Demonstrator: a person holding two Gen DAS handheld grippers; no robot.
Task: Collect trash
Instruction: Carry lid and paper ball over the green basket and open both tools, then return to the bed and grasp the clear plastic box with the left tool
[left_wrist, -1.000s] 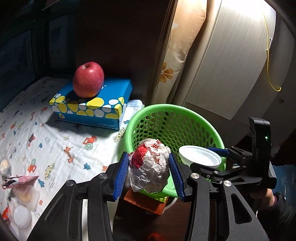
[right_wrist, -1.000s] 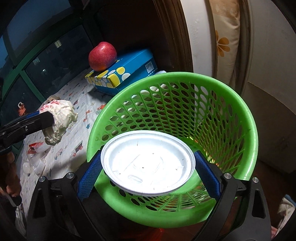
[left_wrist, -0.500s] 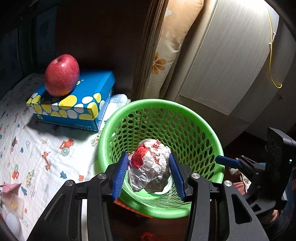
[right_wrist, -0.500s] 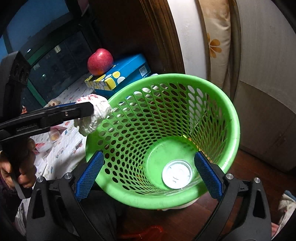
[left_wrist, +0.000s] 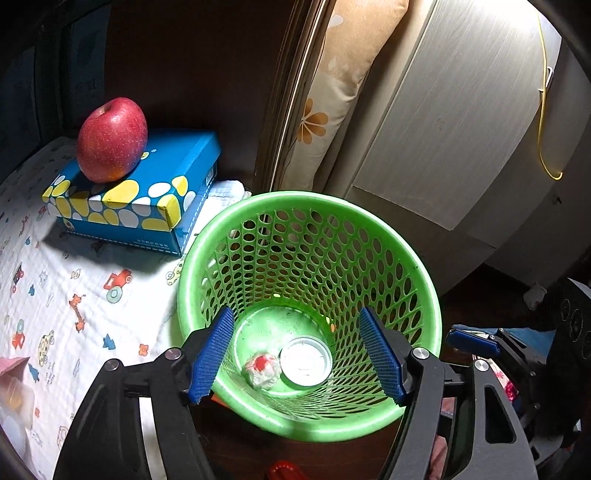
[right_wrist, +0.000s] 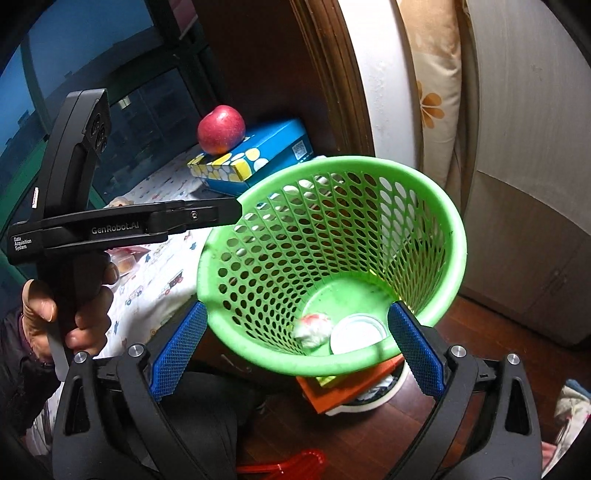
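A green perforated trash basket (left_wrist: 424, 295) stands on the floor beside the bed; it also shows in the right wrist view (right_wrist: 450, 236). On its bottom lie a crumpled white-and-red paper ball (left_wrist: 261, 367) (right_wrist: 313, 328) and a white plastic lid (left_wrist: 304, 360) (right_wrist: 357, 332). My left gripper (left_wrist: 295, 350) is open and empty above the basket's near rim. My right gripper (right_wrist: 295, 354) is open and empty, just in front of the basket. The left gripper's body (right_wrist: 122, 225) shows in the right wrist view, held in a hand.
A red apple (left_wrist: 110, 138) sits on a blue tissue box (left_wrist: 147, 199) on the patterned bed sheet (left_wrist: 55, 288). Small wrappers and cups (left_wrist: 13, 395) lie at the sheet's left edge. A flowered pillow (left_wrist: 332, 92) and a cabinet (left_wrist: 461, 122) stand behind. An orange box (right_wrist: 332, 391) sits under the basket.
My left gripper has opened and the paper ball has dropped into the basket beside the lid. The right gripper, open since dropping the lid, has drawn back.
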